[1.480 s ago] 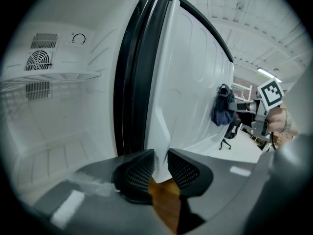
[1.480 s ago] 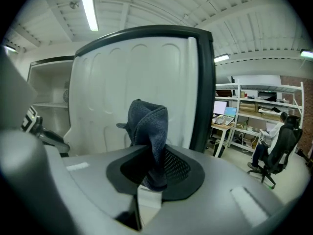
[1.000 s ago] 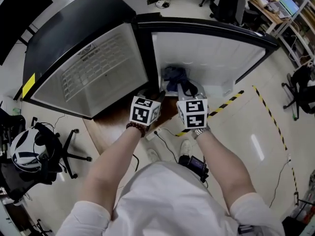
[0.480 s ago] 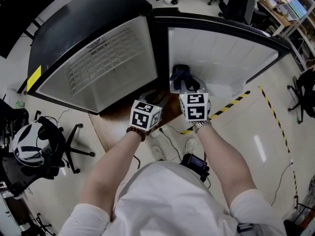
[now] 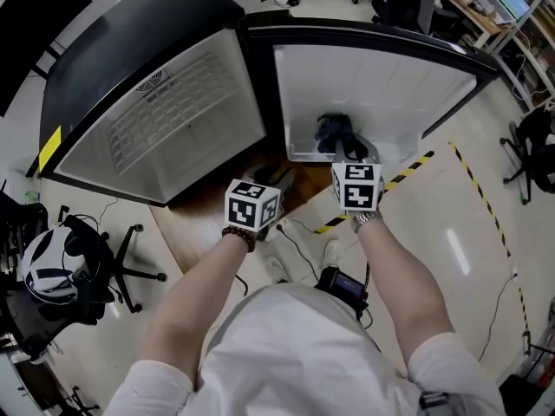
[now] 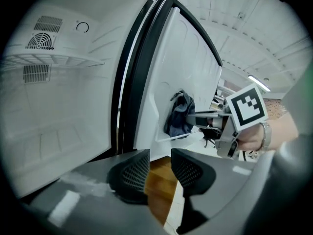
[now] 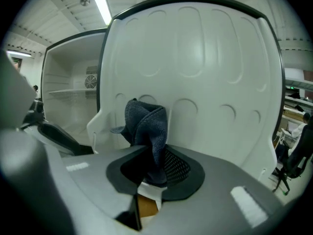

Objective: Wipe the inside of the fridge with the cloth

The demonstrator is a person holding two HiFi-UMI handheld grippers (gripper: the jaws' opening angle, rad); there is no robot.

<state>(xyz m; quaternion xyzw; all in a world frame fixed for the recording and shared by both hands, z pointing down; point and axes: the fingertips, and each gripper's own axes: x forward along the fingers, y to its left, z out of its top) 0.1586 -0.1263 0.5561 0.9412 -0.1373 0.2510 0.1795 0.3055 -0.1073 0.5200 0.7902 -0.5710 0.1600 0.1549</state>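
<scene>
Room: a work room with a pale floor, an office chair [image 5: 113, 271] at the edge, a yellow-and-black tape stripe [image 5: 408, 173] running past the open door, and a brown wooden panel [image 5: 208, 211] under the appliance.
Fridge [image 5: 130, 50]: black outside and white inside, with the door swung wide open. The cabinet interior [image 6: 54, 106] shows a wire shelf and a fan vent, and looks bare.
Door liner [image 5: 373, 85]: white, moulded with rounded hollows, with a small door shelf [image 7: 100, 126] low on the hinge side.
Cloth [image 7: 146, 126]: dark blue and bunched, low on the door liner just beside the door shelf. It appears to touch the liner, though no view settles how firmly.
Right tongs [image 7: 155, 168]: pinching the lower folds of the cloth, which stands up out of the jaws towards the door.
Left tongs [image 6: 160, 160]: spread, with nothing between them; only the wooden panel shows through the gap. They sit low in front of the cabinet opening, apart from the door and the cloth.
Step in hand: most likely wiping the lower part of the door's inner face. The cabinet walls and wire shelf probably remain to be done.
Next move calls for: a steady pinch, the cloth pressed flatter, and strokes that follow the hollows and clear the door shelf rim. A hard push may swing the door, so the free tongs could brace it.
</scene>
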